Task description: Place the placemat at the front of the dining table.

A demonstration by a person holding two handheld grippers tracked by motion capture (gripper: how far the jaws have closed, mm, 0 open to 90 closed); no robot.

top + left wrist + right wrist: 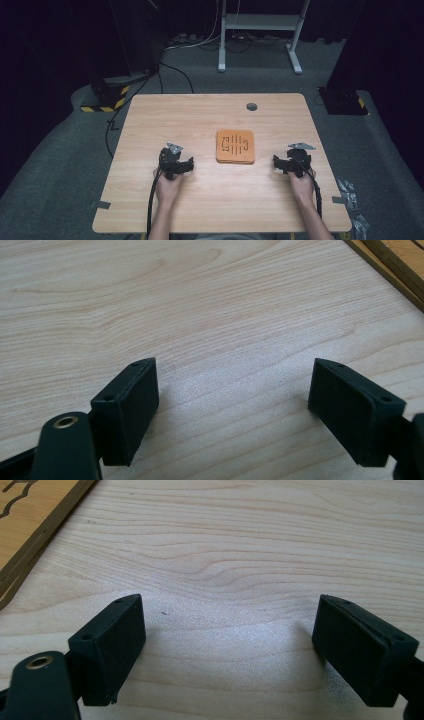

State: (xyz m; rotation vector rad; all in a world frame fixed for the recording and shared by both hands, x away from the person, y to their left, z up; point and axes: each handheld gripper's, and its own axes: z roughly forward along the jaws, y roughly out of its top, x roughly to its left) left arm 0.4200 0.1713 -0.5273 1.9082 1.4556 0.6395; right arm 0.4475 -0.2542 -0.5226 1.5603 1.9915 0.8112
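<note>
Two wide-open claws flank the orange board (235,146) on the table (165,115)

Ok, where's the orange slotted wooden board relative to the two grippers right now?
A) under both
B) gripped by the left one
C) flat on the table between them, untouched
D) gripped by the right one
C: the orange slotted wooden board lies flat between the left gripper and right gripper, both open on bare table.
</note>
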